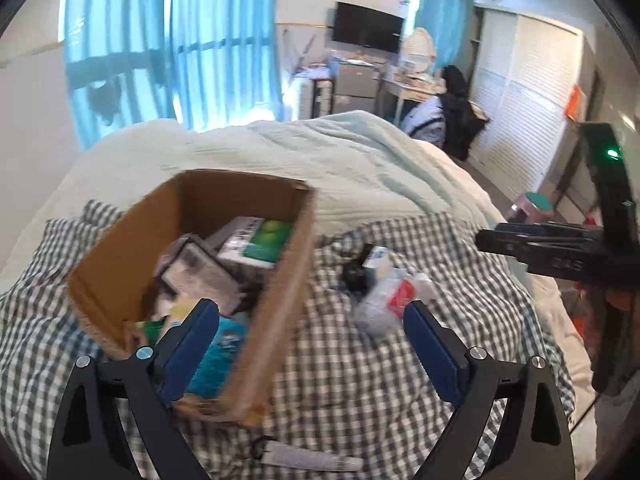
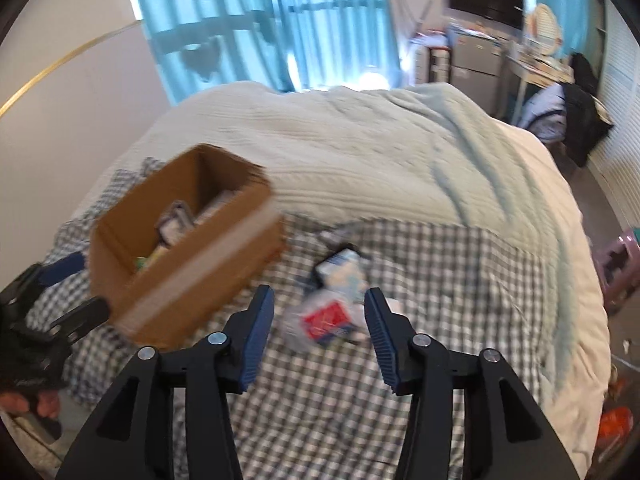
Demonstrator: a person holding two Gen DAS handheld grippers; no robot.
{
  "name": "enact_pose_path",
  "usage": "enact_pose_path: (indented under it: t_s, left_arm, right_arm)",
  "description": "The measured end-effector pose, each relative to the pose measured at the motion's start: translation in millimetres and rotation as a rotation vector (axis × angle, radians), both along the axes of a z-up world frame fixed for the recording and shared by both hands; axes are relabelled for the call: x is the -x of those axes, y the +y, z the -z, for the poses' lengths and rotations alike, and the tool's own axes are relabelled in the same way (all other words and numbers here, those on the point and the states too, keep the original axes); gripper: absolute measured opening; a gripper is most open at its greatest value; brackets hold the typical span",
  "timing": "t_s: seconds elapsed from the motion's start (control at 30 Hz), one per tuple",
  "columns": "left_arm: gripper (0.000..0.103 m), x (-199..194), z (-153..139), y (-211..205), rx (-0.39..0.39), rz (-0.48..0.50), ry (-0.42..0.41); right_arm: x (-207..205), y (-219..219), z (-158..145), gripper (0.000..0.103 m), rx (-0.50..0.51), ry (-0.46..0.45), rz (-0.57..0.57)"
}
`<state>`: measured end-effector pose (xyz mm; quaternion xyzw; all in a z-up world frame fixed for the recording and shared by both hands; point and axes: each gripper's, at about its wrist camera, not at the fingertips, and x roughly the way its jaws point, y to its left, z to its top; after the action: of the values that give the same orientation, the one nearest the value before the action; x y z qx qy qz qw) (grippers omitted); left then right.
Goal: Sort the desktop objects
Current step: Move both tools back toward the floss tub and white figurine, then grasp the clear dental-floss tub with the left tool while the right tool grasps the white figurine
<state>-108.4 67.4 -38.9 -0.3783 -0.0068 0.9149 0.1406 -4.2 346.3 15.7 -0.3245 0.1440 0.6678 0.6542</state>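
Note:
An open cardboard box sits on the checked cloth and holds several packets and small boxes. Right of it lie loose items: a clear bag with a red packet, a dark object and a white-and-blue carton. A thin tube lies near the front. My left gripper is open over the box's near corner, with nothing held. In the right wrist view the box is at the left. My right gripper is open above the red packet, not touching it. The carton lies just beyond.
The cloth covers a bed with a pale green quilt. Blue curtains, a desk and a wall screen stand behind; a white wardrobe is at the right. A pink stool stands beside the bed.

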Motion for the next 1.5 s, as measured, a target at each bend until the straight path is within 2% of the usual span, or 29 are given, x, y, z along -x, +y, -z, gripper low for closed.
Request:
enact_pose_path:
  t_s: [0.17,0.37,0.67,0.9,0.97,1.0,1.1,1.2,1.37,1.5]
  left_arm:
    - [0.096,5,25,48,0.006,0.097,-0.045]
    - [0.096,20,65,84,0.016,0.149,-0.089]
    - [0.096,60,115,108,0.049,0.185,-0.117]
    - [0.096,81,141,122,0.114,0.25,-0.082]
    - [0.093,89,149,124,0.078,0.293,-0.101]
    - [0.087,92,152,125,0.074,0.303,-0.11]
    - [0.085,97,163,127,0.087,0.323,-0.14]
    - [0.075,97,171,128,0.086,0.353,-0.15]
    - [0.072,88,173,129,0.113,0.369,-0.121]
    - [0.068,81,167,124,0.136,0.359,-0.129]
  right_arm:
    - [-32,8,14,0.048,0.036,0.006,0.038]
    - [-63,18,38,0.048,0.091,0.004,0.05]
    - [-85,51,70,0.048,0.166,0.017,0.052]
    - [-88,83,87,0.048,0.205,0.024,0.033]
    - [-87,91,93,0.048,0.224,0.028,0.027]
    - [-87,93,96,0.048,0.229,0.028,0.024]
    - [-86,99,103,0.048,0.25,0.04,0.013]
    - [-87,105,111,0.048,0.268,0.039,0.021]
    - [-91,116,120,0.048,0.297,0.054,0.037]
    - [-90,120,124,0.046,0.306,0.075,0.043]
